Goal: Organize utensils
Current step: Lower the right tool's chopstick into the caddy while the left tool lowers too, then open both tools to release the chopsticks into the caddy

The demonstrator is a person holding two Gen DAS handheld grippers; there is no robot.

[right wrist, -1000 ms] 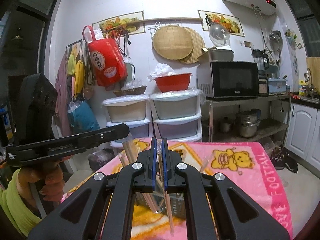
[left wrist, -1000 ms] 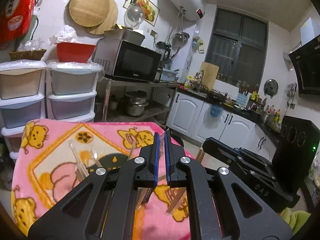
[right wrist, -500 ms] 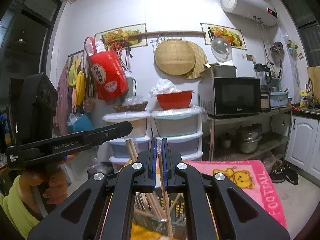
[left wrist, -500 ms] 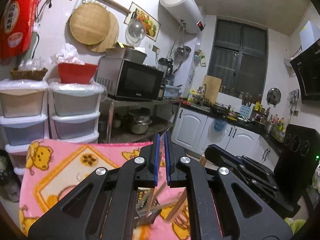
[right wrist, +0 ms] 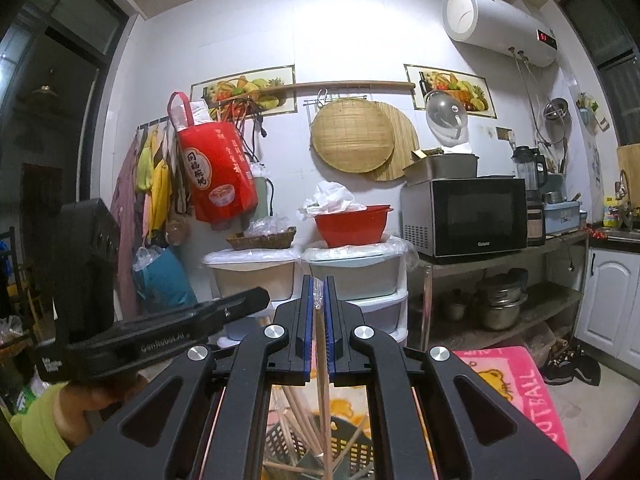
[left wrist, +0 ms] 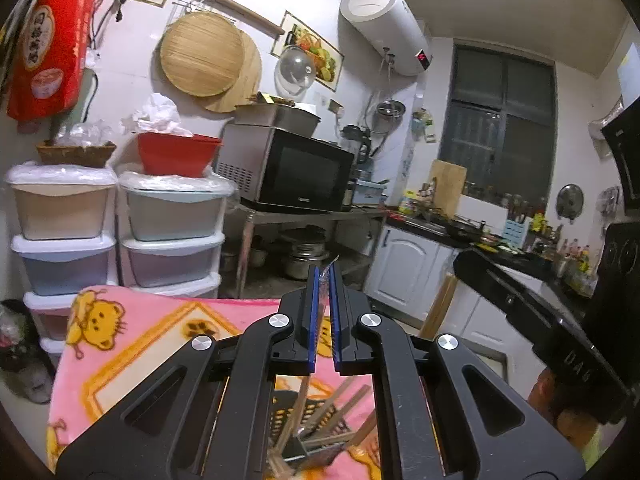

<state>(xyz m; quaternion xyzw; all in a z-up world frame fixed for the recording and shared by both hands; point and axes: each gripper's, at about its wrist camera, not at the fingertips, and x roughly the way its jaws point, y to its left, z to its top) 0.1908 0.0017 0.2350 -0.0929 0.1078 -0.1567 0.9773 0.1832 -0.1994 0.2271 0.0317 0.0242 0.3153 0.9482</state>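
Note:
My left gripper [left wrist: 325, 280] is shut on a thin wooden chopstick [left wrist: 298, 408] in a clear wrapper, whose crinkled end pokes out above the pads. My right gripper [right wrist: 319, 284] is shut on another wrapped chopstick [right wrist: 322, 380] that hangs straight down. Both are held above a black perforated basket [left wrist: 316, 436] [right wrist: 356, 448] with several chopsticks leaning in it. The basket stands on a table under a pink cartoon blanket [left wrist: 140, 344] [right wrist: 516, 380]. The two grippers stand side by side, and each shows at the edge of the other's view.
Stacked plastic drawers [left wrist: 168, 232] with a red bowl [left wrist: 176, 156] stand behind the table. A microwave [right wrist: 468, 216] sits on a metal shelf with pots below. White cabinets [left wrist: 408, 272] and a counter run along the right wall. A person's hand [right wrist: 80, 412] in a green sleeve holds the left gripper.
Both grippers have risen with their chopsticks. The table and basket have sunk lower in both views, and more of the wall shows.

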